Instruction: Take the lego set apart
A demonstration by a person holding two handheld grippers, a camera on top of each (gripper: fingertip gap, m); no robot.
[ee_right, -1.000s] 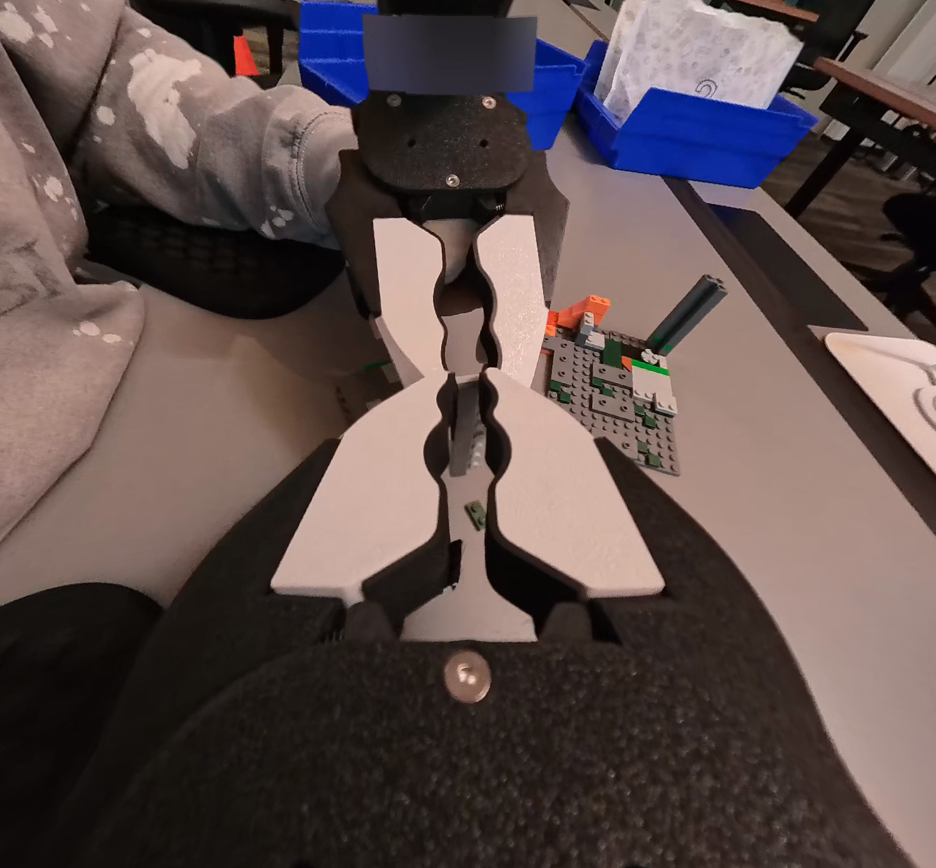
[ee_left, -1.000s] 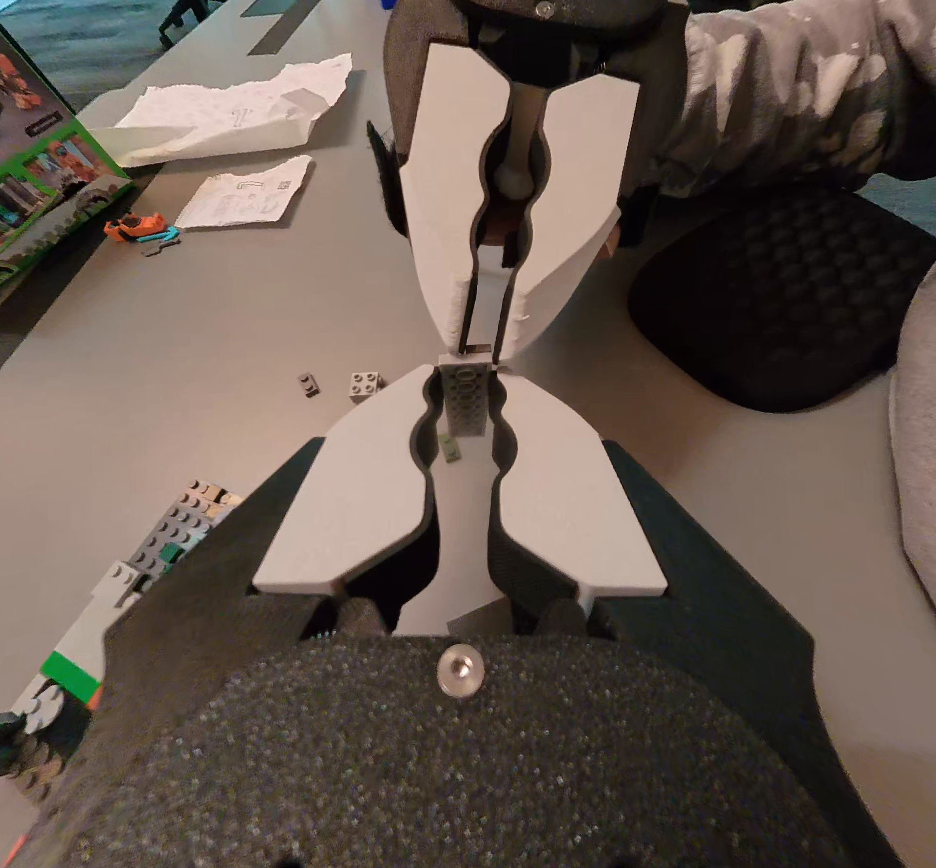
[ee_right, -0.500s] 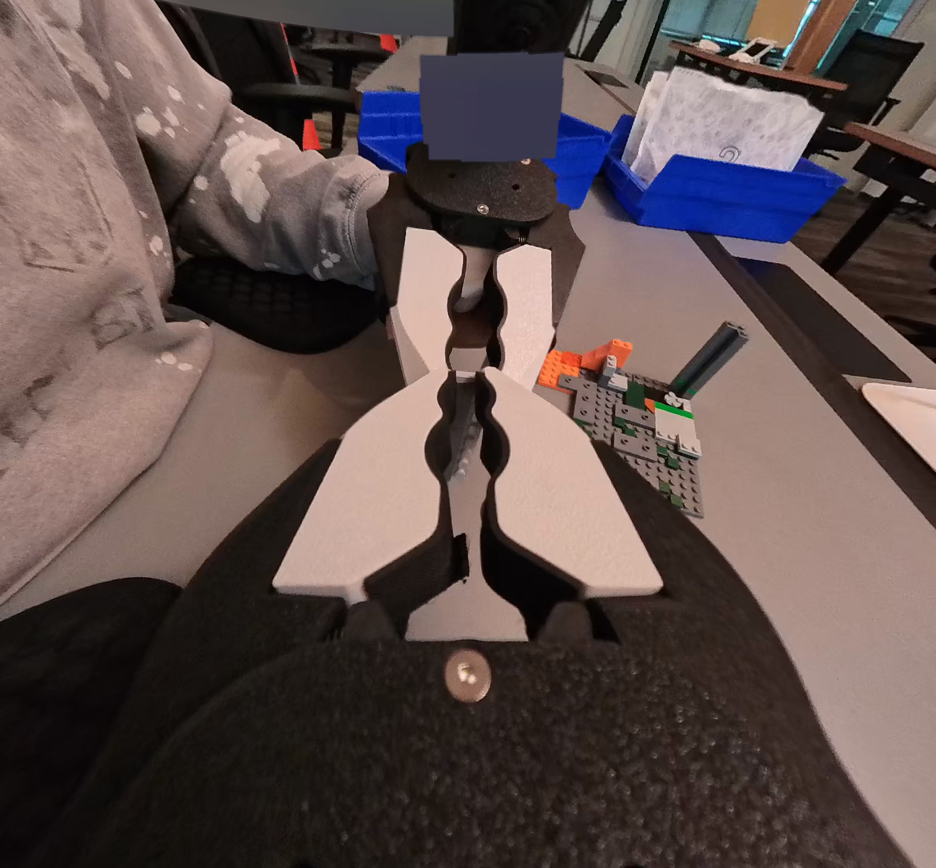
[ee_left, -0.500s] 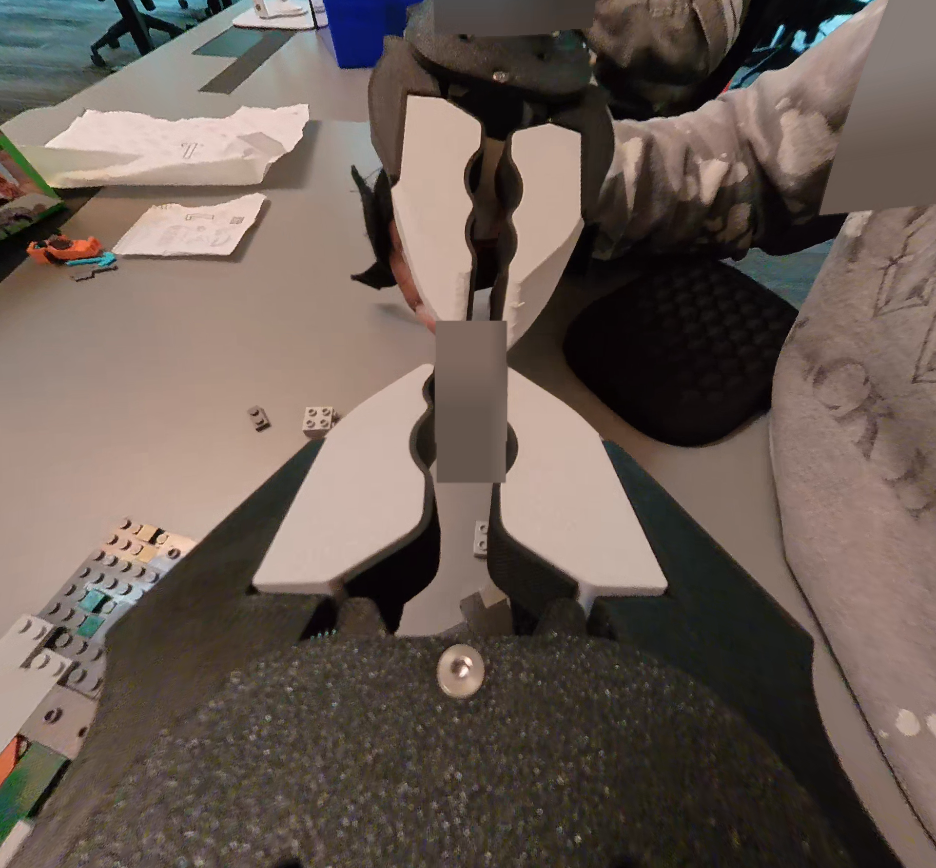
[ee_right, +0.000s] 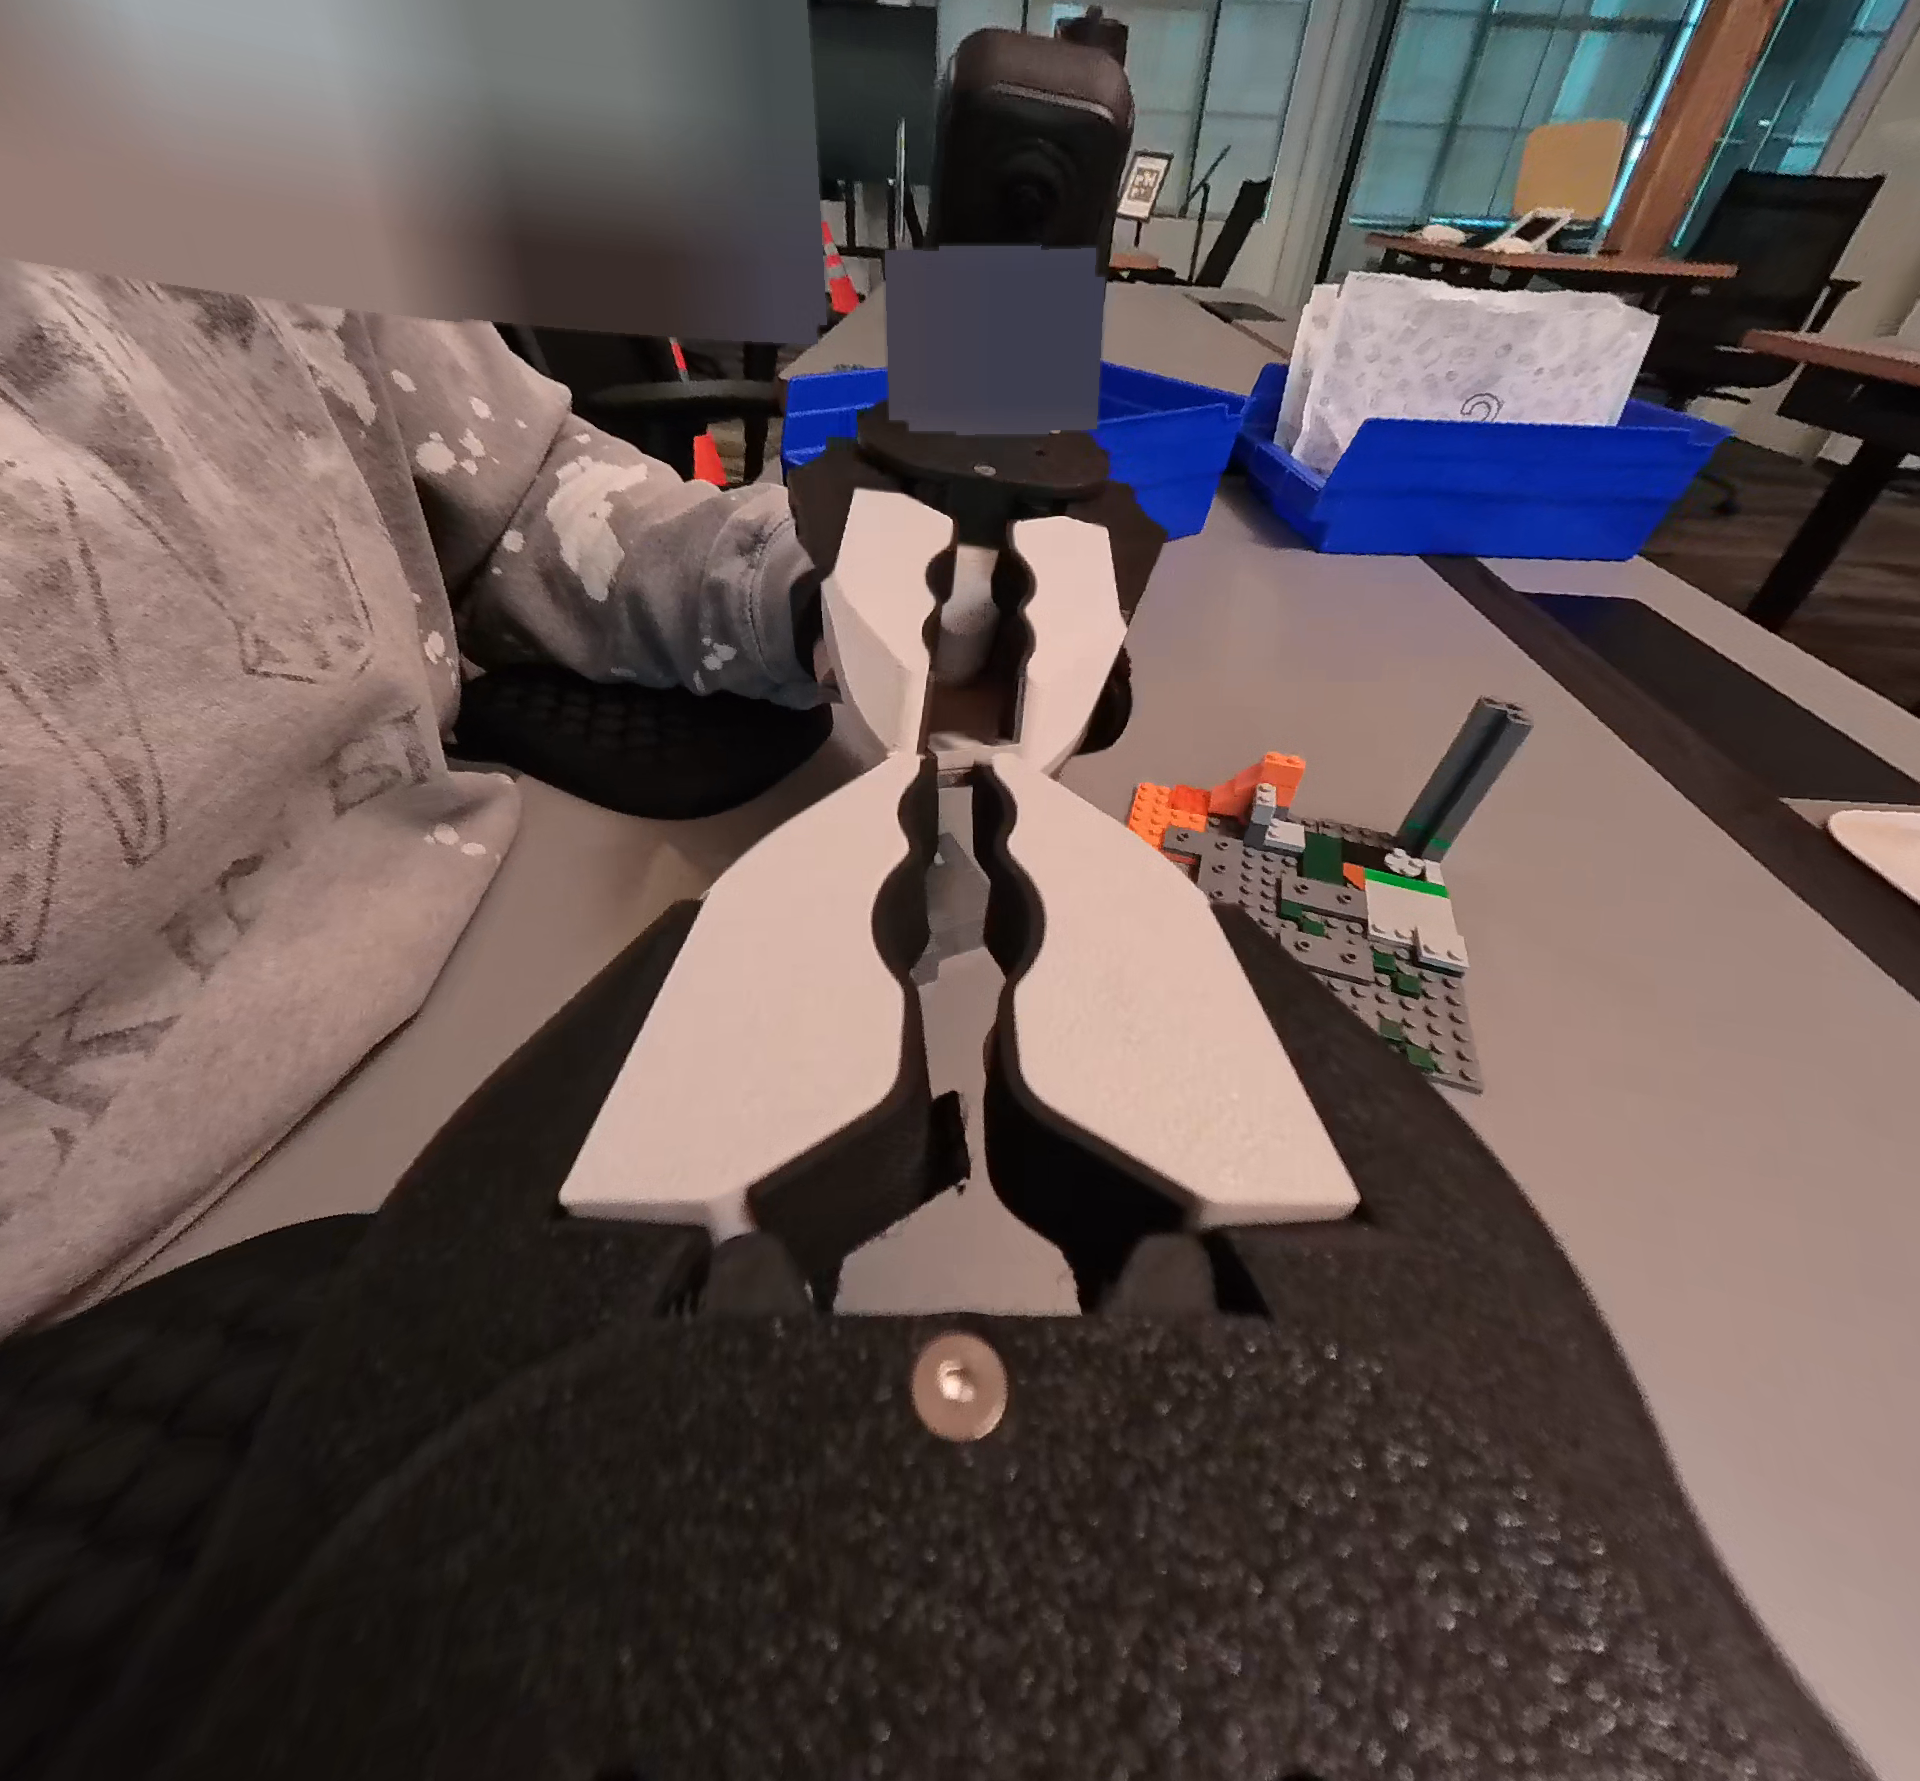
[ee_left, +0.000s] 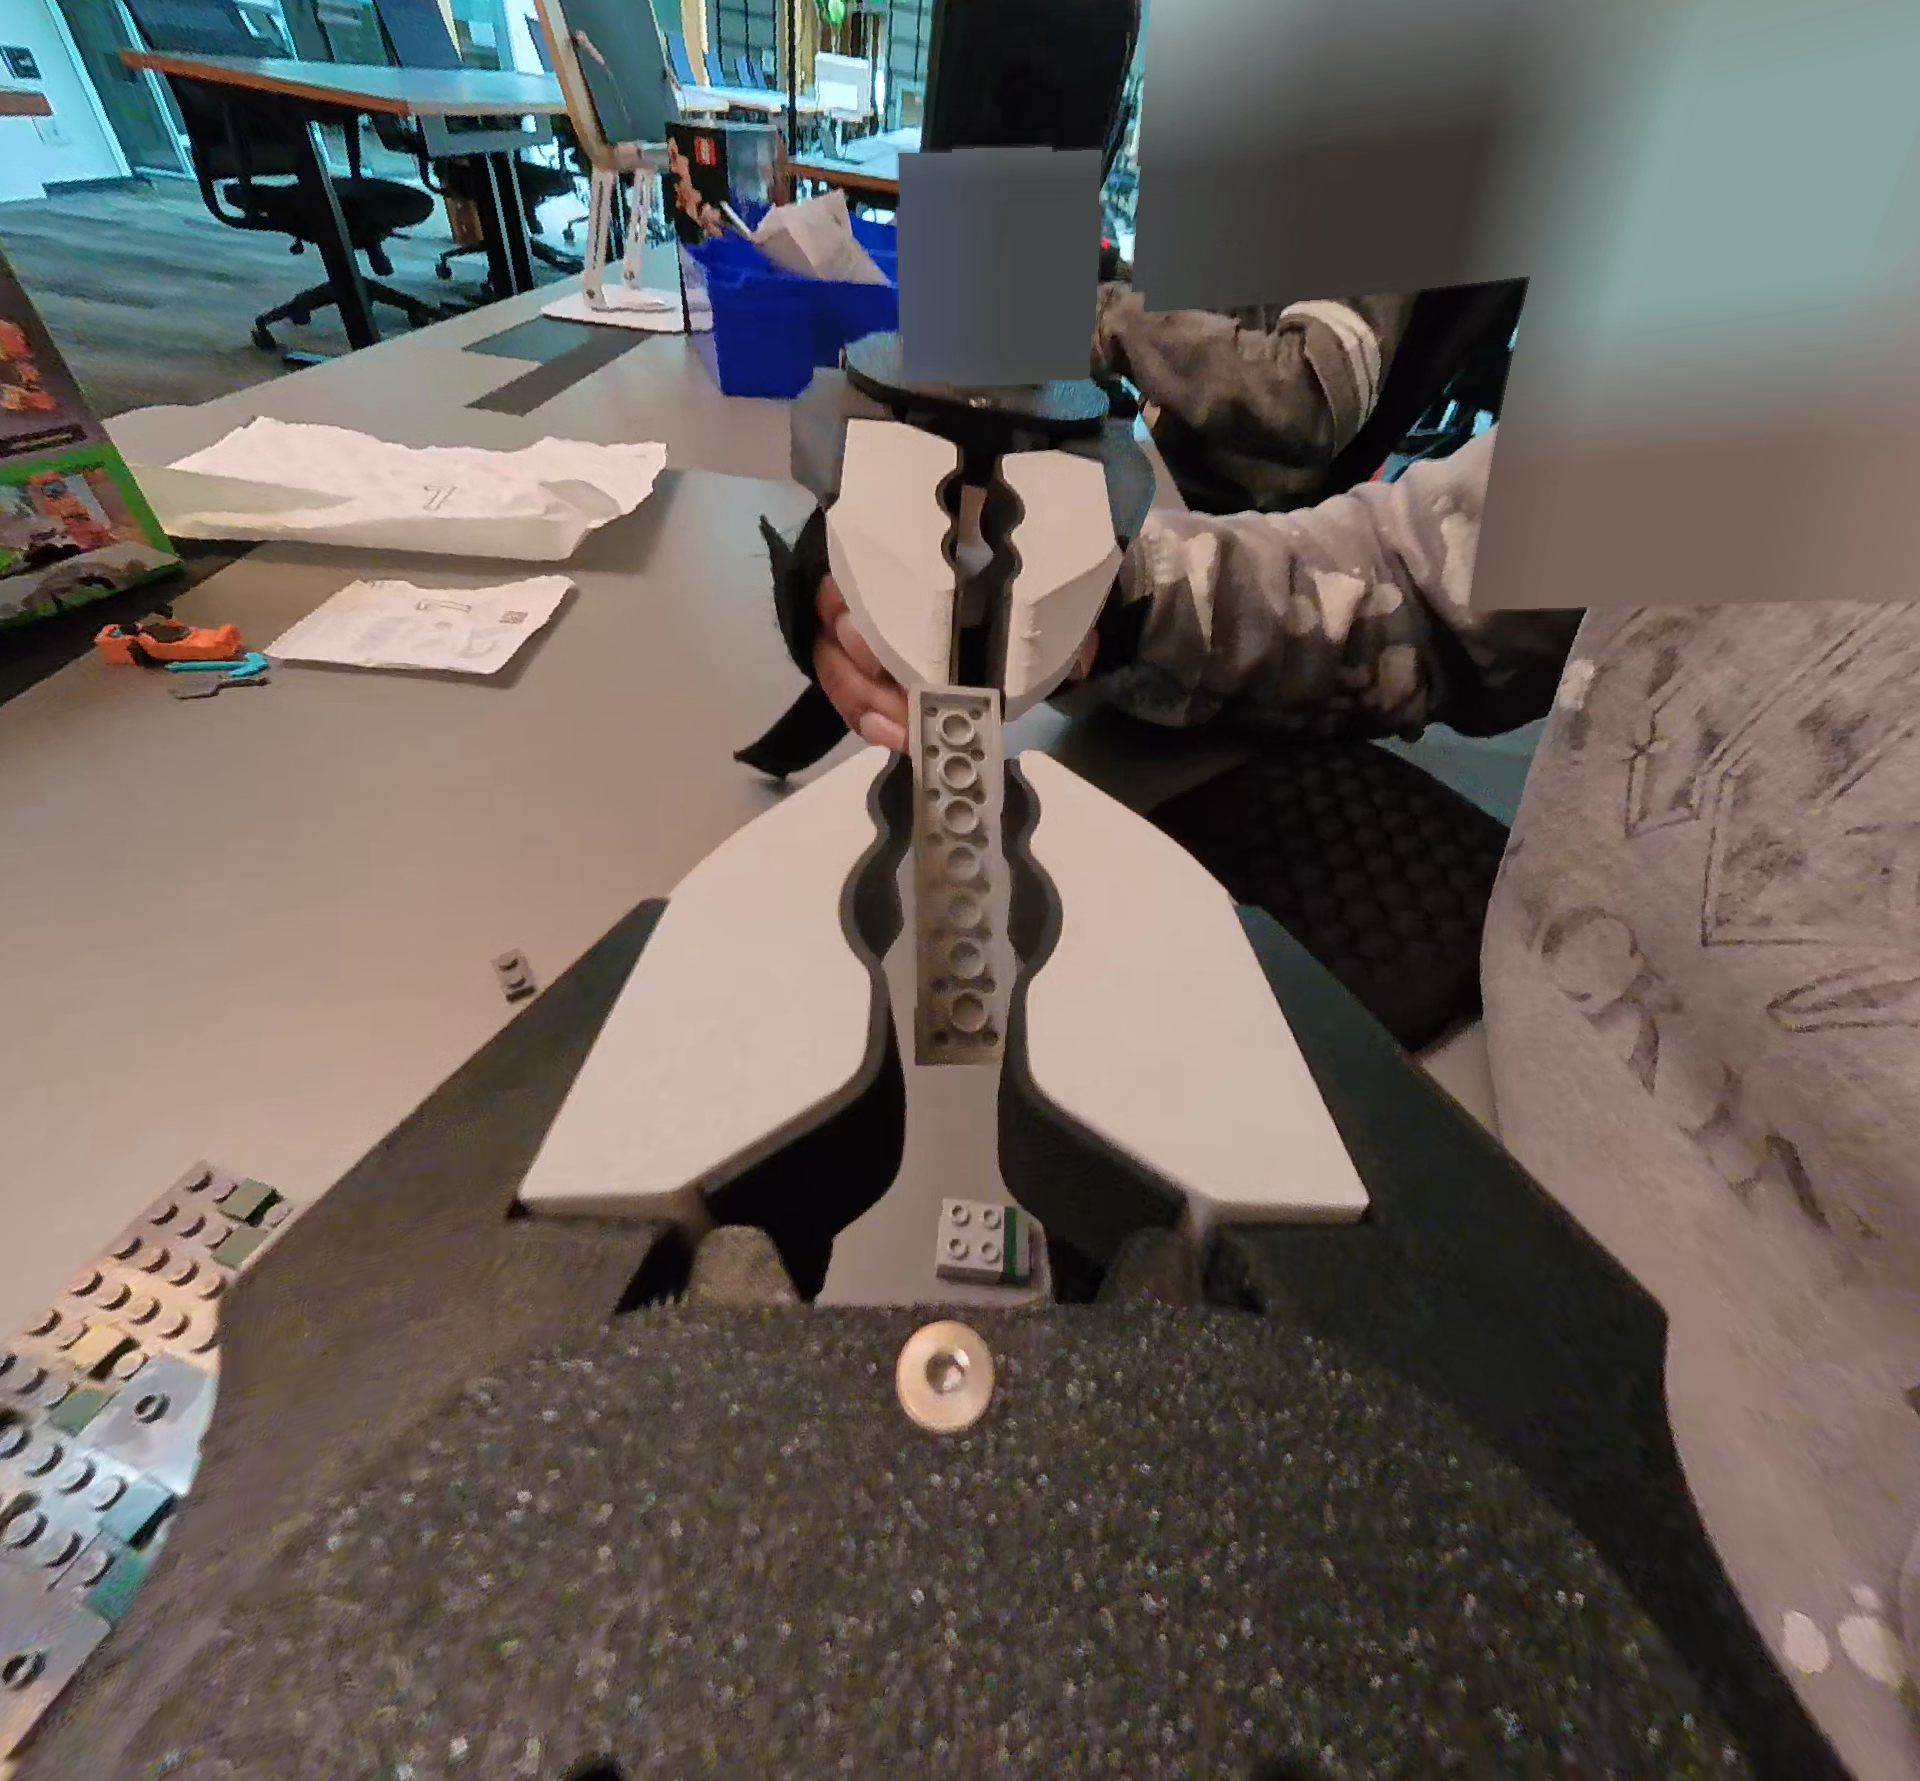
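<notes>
Both grippers face each other tip to tip above the grey table [ee_left: 343, 858]. Left gripper [ee_left: 956, 775] has its white jaws drawn in on a long grey lego plate [ee_left: 958, 869], two studs wide, which stands up between them with its studded face to the camera. Right gripper [ee_right: 954, 775] also has its jaws nearly together, nipping the far end of the same piece, seen there edge-on as a thin grey strip [ee_right: 951, 900]; from the left wrist view its tips [ee_left: 971, 661] sit just at the plate's upper end at 12 o'clock.

On the table under the left gripper lies a small grey two-by-two brick [ee_left: 977, 1241] with a green edge, at 6 o'clock, and a tiny dark piece [ee_left: 513, 973] rests at 9 o'clock. Part of the grey baseplate [ee_left: 114, 1357] shows at 8 o'clock. In the right wrist view that baseplate [ee_right: 1351, 942] lies at 3 o'clock, carrying green and white tiles, orange bricks [ee_right: 1216, 796] and a dark upright pillar [ee_right: 1465, 775].

Farther off sit two printed paper sheets [ee_left: 416, 625], a green set box [ee_left: 62, 505] and blue bins [ee_right: 1475, 474] holding a paper bag; I leave the writing on these unread
</notes>
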